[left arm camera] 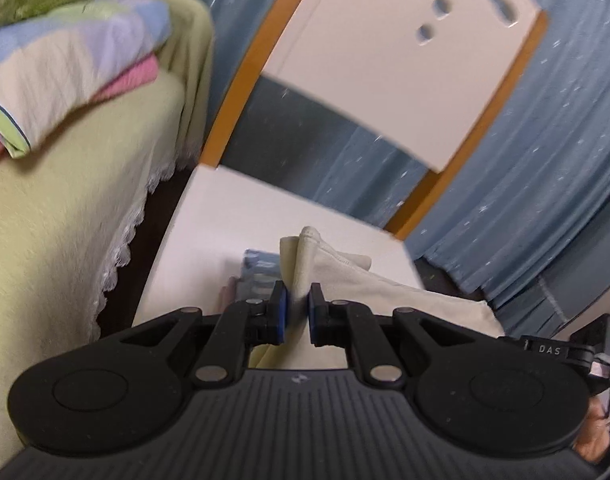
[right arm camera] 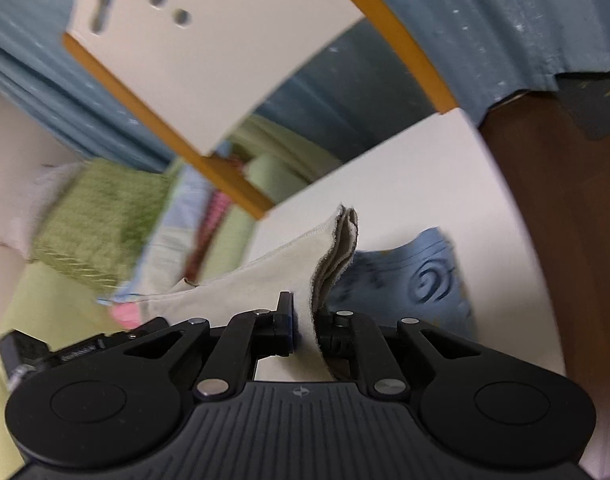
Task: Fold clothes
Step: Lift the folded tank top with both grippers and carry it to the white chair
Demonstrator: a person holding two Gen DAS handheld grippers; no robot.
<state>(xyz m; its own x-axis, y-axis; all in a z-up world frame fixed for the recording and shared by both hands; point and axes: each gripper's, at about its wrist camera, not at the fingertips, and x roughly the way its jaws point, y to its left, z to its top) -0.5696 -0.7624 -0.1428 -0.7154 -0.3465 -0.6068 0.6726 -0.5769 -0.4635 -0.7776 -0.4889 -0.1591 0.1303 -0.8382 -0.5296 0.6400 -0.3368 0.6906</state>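
Bedding occupies the far left of the left wrist view: a bed under a pale green cover (left arm camera: 65,208) with a lace hem, carrying a stack of folded linens (left arm camera: 69,64) in green, blue-and-cream and pink. To its right lies the white worktop (left arm camera: 233,216), and behind it stand a white panel with orange edges (left arm camera: 385,64) and a blue curtain (left arm camera: 553,152).

Left gripper (left arm camera: 298,312): its fingers (left arm camera: 279,312) are clamped on a bunched edge of the cream cloth (left arm camera: 385,292), which rises as a folded peak just beyond the blue pads and trails off to the right over the worktop. A blue patterned cloth (left arm camera: 257,268) lies on the worktop just left of and behind the peak. A black device with a green light (left arm camera: 601,336) sits at the right margin.

In the right wrist view the green-covered bed and its stacked linens (right arm camera: 105,240) appear blurred at left. The cream cloth (right arm camera: 265,276) stretches from that side toward the centre, where it hangs lifted off the worktop (right arm camera: 445,184). Right gripper (right arm camera: 305,324): its fingers (right arm camera: 285,320) are closed on a layered corner of the cream cloth, the layers fanning upward past the tips. The blue patterned cloth (right arm camera: 417,280), marked with a dark spiral, lies on the worktop just right of the grasped corner. Brown floor (right arm camera: 565,220) borders the worktop at far right.
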